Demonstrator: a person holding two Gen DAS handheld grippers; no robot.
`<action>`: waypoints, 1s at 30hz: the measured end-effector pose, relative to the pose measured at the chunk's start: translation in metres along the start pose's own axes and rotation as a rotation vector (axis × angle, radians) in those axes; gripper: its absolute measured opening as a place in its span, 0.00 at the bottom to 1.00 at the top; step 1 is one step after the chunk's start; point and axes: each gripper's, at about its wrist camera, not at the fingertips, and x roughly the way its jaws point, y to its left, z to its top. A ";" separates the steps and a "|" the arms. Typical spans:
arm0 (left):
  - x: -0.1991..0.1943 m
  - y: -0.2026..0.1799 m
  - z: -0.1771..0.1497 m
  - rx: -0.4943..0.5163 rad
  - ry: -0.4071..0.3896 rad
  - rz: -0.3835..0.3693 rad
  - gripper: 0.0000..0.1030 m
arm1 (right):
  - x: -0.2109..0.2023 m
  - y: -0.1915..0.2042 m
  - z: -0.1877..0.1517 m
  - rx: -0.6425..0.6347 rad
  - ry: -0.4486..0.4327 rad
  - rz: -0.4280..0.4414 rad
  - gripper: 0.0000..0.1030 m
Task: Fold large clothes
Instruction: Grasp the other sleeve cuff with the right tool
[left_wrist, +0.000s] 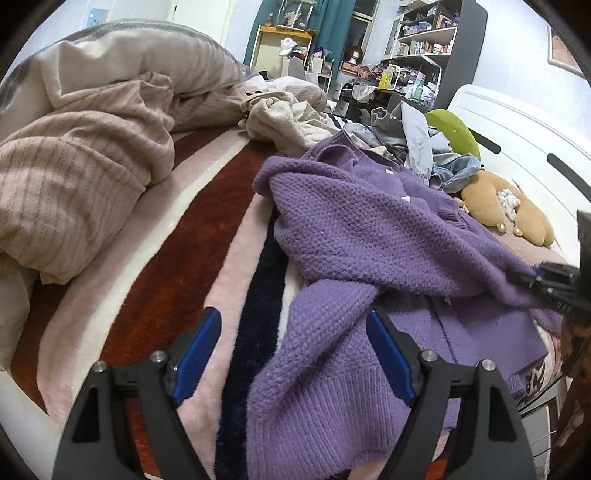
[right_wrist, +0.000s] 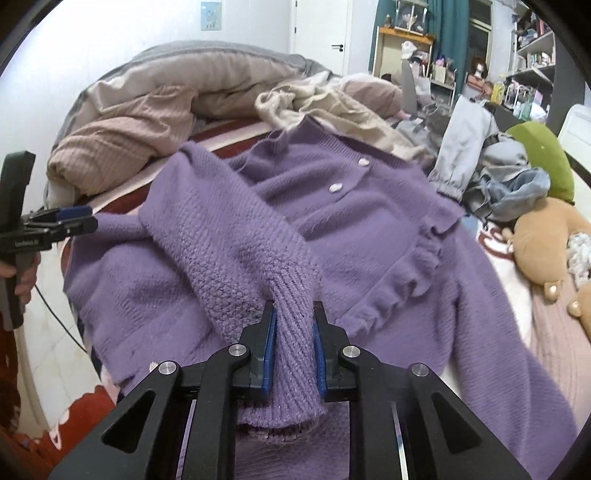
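Observation:
A purple knit cardigan with small pale buttons lies spread on the bed; it also shows in the left wrist view. My right gripper is shut on the ribbed cuff of its sleeve, which is drawn across the body of the cardigan. In the left wrist view the right gripper shows at the right edge, holding purple knit. My left gripper is open and empty just above the cardigan's lower edge. In the right wrist view the left gripper shows at the far left beside the cardigan's edge.
The bed has a striped red, pink and white blanket. A pink-beige ribbed duvet is heaped at the left. Cream and grey-blue clothes pile behind the cardigan. A tan plush toy and green cushion lie at the right.

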 end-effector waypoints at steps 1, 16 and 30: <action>0.000 -0.001 0.000 0.005 0.000 0.003 0.76 | -0.002 -0.001 0.001 0.000 -0.006 -0.006 0.10; -0.001 -0.006 -0.003 0.027 0.009 -0.010 0.76 | -0.034 -0.055 -0.010 0.148 -0.062 -0.087 0.08; 0.058 -0.008 0.044 0.025 0.109 -0.038 0.75 | -0.038 -0.103 -0.057 0.310 0.021 -0.128 0.09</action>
